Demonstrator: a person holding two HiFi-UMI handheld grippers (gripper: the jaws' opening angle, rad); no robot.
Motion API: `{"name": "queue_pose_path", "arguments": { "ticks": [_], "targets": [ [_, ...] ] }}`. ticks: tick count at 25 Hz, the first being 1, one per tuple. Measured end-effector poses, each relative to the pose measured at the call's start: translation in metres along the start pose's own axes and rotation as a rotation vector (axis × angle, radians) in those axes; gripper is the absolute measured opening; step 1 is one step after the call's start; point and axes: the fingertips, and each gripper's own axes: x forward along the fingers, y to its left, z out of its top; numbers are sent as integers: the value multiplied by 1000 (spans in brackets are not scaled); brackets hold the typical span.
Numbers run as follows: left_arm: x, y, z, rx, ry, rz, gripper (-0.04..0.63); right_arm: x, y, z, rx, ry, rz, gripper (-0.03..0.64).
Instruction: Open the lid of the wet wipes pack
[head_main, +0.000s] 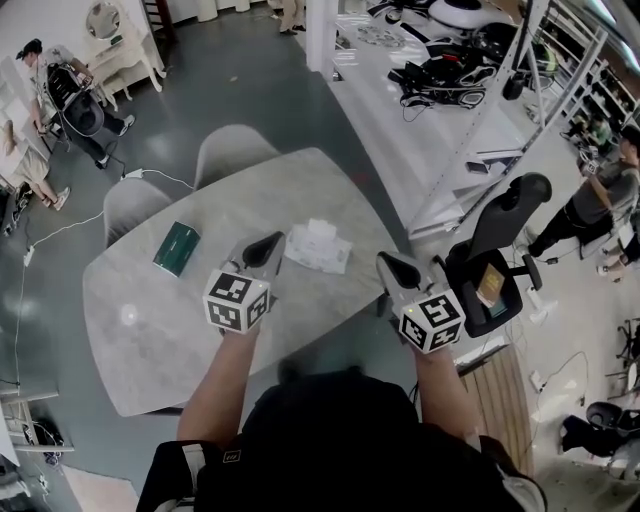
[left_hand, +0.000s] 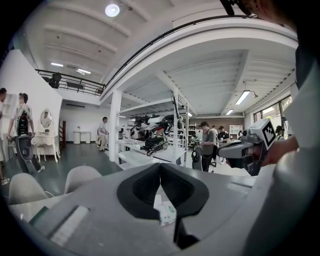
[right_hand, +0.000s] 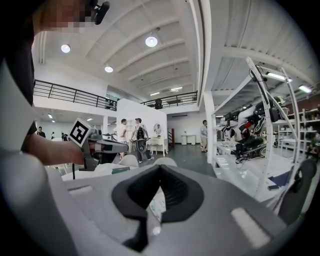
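The white wet wipes pack (head_main: 318, 245) lies flat on the marble-grey table (head_main: 150, 340), toward its far right part. My left gripper (head_main: 268, 243) hovers just left of the pack, shut and holding nothing. My right gripper (head_main: 392, 265) is off the table's right edge, to the right of the pack, also shut and empty. In the left gripper view the pack (left_hand: 167, 214) shows below the meeting jaws, with the right gripper (left_hand: 240, 150) off to the right. In the right gripper view a strip of the pack (right_hand: 156, 204) shows behind the closed jaws.
A dark green pack (head_main: 177, 247) lies on the table's left part. Two pale chairs (head_main: 232, 150) stand at the far side. A black office chair (head_main: 497, 262) is close on the right, beside white shelving (head_main: 520, 110). People stand around the room's edges.
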Motion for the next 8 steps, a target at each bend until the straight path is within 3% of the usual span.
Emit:
{"name": "queue_pose_path", "arguments": {
  "ticks": [8],
  "targets": [
    [6, 9, -9, -6, 1, 5, 11, 7, 0, -12, 9, 17, 0, 3]
  ]
}}
